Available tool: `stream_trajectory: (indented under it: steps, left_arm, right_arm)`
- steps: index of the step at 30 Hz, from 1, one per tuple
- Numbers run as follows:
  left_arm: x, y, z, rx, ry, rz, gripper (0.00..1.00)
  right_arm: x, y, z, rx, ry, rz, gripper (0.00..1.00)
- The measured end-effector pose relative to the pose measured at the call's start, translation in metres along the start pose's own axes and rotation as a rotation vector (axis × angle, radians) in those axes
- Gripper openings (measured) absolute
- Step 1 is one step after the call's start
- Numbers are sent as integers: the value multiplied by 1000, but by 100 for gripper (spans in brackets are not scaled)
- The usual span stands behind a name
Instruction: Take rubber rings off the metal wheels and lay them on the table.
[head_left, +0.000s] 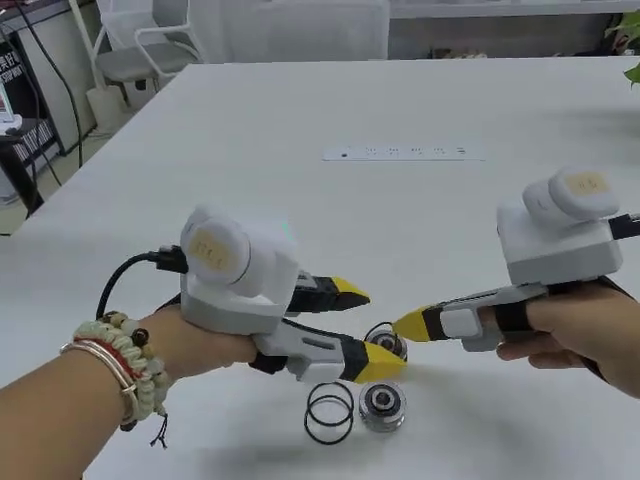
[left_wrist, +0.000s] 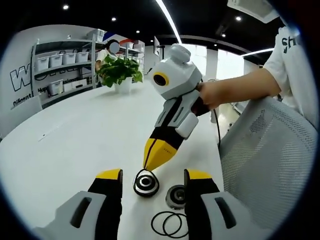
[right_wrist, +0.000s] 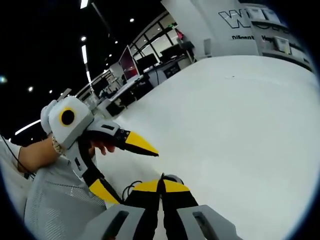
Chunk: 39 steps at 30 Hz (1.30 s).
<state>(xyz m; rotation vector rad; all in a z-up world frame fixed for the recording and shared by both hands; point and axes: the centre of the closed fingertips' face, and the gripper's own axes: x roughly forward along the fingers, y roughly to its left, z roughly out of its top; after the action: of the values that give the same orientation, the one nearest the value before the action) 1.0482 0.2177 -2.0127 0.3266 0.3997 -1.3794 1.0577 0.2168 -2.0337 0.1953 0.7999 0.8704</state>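
Left gripper (head_left: 363, 327): jaws wide open, holding nothing, set either side of a wheel (left_wrist: 146, 183) that lies flat on the table (head_left: 300, 150); in the left gripper view the wheel sits between the two yellow tips, clear of both. Right gripper (head_left: 408, 325): jaws closed together, point down at the wheel's rim, where a black ring (left_wrist: 136, 186) sits on the wheel. Cannot tell whether the tip has any of the ring pinched. Nearer the person, just beside this wheel: a bare wheel (head_left: 381, 403), and touching it two loose rings (head_left: 330, 410) lying overlapped on the table. Step judged in hand: stripping the ring from the second wheel, first wheel looking done. Next move likely needs the left jaws to close on the wheel to steady it, then the right tip to catch the ring's edge, peel it up and over the rim, and lay it by the loose rings.
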Motion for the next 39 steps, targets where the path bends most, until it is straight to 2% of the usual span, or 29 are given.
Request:
stream_trajectory:
  steps: [5,7,12,17,21,25,31,36,39]
  left_arm:
    - [-9,-1,14,14,-13,-13,51]
    - [-13,-3,20,46,0,-27,57]
    - [-26,-7,32,73,2,-26,65]
    - [-47,-12,42,102,-4,-20,74]
    - [-65,-16,44,109,-9,-19,81]
    - [-85,-17,45,104,-23,15,87]
    - [-113,-20,42,85,-58,80,88]
    - [-134,-15,24,36,-60,177,87]
    - [-142,-15,11,0,-62,207,87]
  right_arm:
    - [-6,1,11,14,-45,10,0]
    - [-7,2,13,19,-56,14,0]
    - [-9,3,14,-5,-54,10,0]
    - [-11,6,19,-12,-71,16,0]
    - [-12,10,21,-19,-78,25,0]
    - [-13,15,24,-34,-85,34,0]
    - [-13,25,28,-60,-89,56,0]
    - [-11,35,30,-73,-90,88,0]
    - [-11,42,33,-77,-99,108,0]
